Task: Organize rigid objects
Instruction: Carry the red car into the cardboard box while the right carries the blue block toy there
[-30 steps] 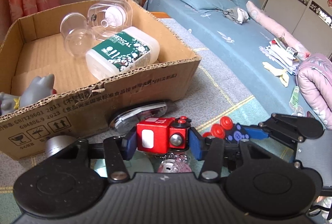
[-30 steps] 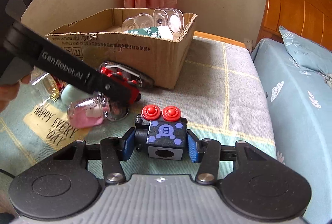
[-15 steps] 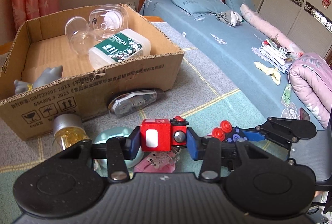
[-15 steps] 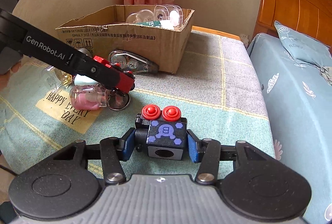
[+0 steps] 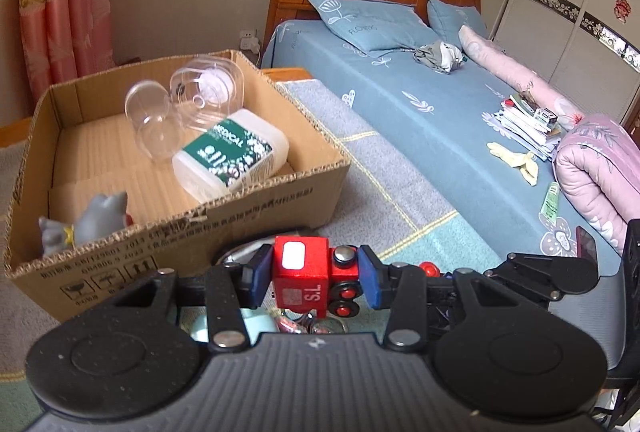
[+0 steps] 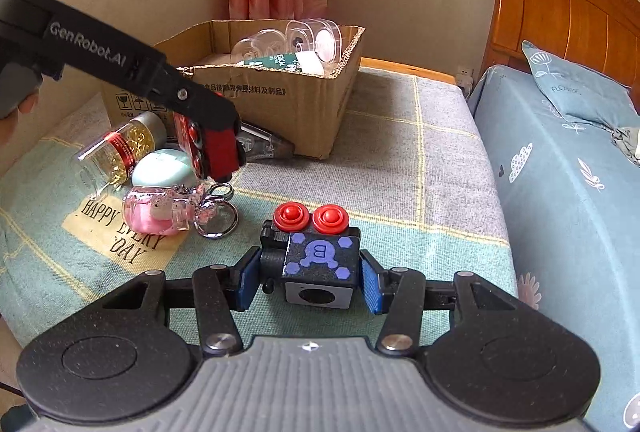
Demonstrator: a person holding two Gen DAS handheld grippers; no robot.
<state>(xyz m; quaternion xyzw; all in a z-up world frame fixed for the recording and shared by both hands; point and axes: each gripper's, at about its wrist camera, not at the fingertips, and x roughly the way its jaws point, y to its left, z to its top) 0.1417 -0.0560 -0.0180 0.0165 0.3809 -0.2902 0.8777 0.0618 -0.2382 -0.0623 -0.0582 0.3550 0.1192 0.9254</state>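
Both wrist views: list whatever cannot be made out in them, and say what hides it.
- Left wrist view: the silver object beside the cardboard box is hidden behind the red wooden toy train and the left gripper.
- Left wrist view: the grey animal figurine is cut off by the box's front wall.
- Right wrist view: the white green-labelled medical bottle is mostly hidden by the box rim; its small print is unreadable.

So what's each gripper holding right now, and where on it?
Left gripper: red train, clamped across its two ends. Right gripper: black train car, pads on its two sides.
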